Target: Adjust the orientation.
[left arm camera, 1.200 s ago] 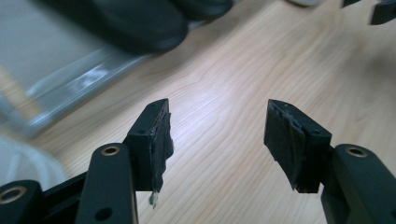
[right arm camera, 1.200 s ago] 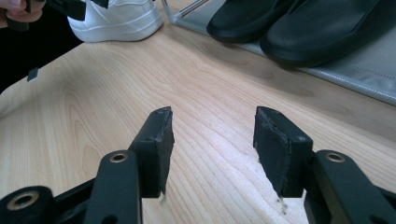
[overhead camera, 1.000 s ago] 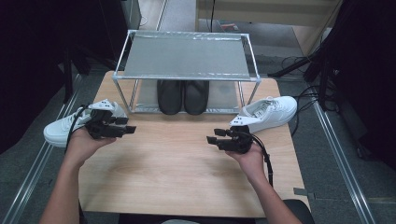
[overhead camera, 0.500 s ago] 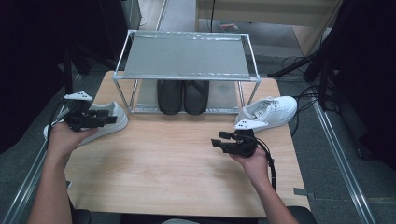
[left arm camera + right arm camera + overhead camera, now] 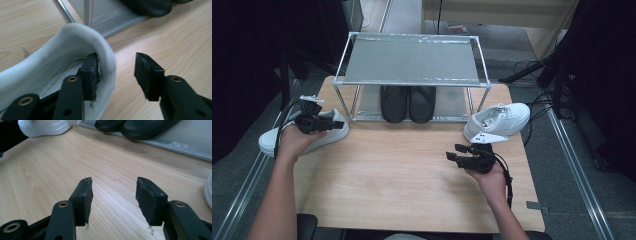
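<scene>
— White mesh collar: that is what we find between the jaws of the left gripper (image 5: 116,75). One jaw sits inside the left shoe (image 5: 329,131), the other stands outside its heel wall with wood showing in the gap. The jaws have just been closing, yet the outer pad has not met the fabric, so we record no grip.

— And the shoe's place?

— On the table (image 5: 412,175), just left of the rack (image 5: 412,60), near its front left leg, its far end overhanging the table edge.

— The other hand?

— The right gripper (image 5: 453,153) hovers over bare wood in front of the rack, jaws parted with nothing between them. The right shoe (image 5: 499,120) lies at the rack's front right corner, untouched. A pair of black shoes (image 5: 408,102) occupies the lower shelf of the rack.

— Step in hand?

— We judge it the taking-up of the left shoe by its heel collar.

— What does the next move call for?

— Closing until both pads pinch the collar, then a lift clear of the rack leg. The collar is soft, so we would expect the shoe to hang and swing from that hold.
</scene>
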Demonstrator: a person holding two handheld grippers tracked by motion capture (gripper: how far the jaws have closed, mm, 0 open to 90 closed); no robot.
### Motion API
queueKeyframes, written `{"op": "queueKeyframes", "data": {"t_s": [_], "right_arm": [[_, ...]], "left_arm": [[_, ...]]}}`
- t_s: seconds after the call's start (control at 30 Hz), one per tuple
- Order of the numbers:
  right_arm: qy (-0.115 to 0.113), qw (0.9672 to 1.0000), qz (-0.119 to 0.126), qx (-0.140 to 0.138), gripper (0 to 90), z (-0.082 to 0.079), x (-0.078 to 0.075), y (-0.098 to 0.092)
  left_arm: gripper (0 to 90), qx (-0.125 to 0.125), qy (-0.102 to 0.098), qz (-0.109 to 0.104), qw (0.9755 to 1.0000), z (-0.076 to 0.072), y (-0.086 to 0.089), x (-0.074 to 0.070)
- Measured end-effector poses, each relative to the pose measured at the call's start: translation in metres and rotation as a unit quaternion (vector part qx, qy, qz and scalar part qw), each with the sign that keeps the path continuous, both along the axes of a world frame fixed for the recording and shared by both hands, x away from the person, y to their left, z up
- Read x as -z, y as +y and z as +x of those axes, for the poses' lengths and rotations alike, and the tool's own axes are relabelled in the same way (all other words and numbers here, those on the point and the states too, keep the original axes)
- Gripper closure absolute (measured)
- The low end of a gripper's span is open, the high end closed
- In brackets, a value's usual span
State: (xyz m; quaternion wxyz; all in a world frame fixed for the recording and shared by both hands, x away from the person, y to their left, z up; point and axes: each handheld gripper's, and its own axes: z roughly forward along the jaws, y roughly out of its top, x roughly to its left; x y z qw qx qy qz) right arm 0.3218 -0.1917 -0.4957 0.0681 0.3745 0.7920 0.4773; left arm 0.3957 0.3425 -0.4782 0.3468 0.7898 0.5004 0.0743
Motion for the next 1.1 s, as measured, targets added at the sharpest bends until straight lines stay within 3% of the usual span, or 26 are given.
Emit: {"op": "queueKeyframes", "data": {"t_s": [0.17, 0.23, 0.33, 0.5, 0.63, 0.7, 0.87, 1.0, 1.1], "right_arm": [[0.001, 1.0000, 0.002, 0.007, 48.3, -0.003, 0.001, -0.005], [0.002, 1.0000, 0.000, 0.009, 48.3, -0.004, 0.001, -0.006], [0.003, 0.9999, -0.001, 0.013, 48.3, -0.005, 0.001, -0.007], [0.004, 0.9999, 0.000, 0.014, 48.3, -0.006, 0.001, -0.008], [0.005, 0.9999, -0.003, 0.011, 48.2, -0.004, 0.003, -0.006], [0.006, 0.9999, -0.002, 0.010, 48.3, -0.004, 0.003, -0.006], [0.008, 0.9999, 0.000, 0.011, 48.3, -0.003, 0.004, -0.006], [0.009, 0.9999, -0.002, 0.008, 48.7, -0.002, 0.004, -0.004], [0.007, 1.0000, -0.003, 0.005, 49.1, -0.002, 0.003, -0.003]], "left_arm": [[68.3, -0.005, 0.009, -0.013, 0.9999, 0.005, 0.003, 0.005], [70.2, 0.002, 0.015, -0.006, 0.9999, 0.007, 0.001, 0.008], [72.1, 0.014, 0.011, 0.026, 0.9995, 0.009, -0.004, 0.012], [74.9, 0.018, -0.006, 0.024, 0.9995, 0.008, -0.005, 0.015], [78.1, 0.008, 0.003, 0.049, 0.9988, 0.007, -0.010, 0.011], [79.1, 0.001, 0.003, 0.049, 0.9988, 0.006, -0.011, 0.009], [80.4, -0.011, -0.012, 0.063, 0.9979, -0.001, -0.011, -0.002], [80.8, -0.003, -0.013, 0.097, 0.9952, -0.005, -0.019, -0.005], [81.0, 0.003, -0.014, 0.099, 0.9949, -0.009, -0.023, -0.008]]}}
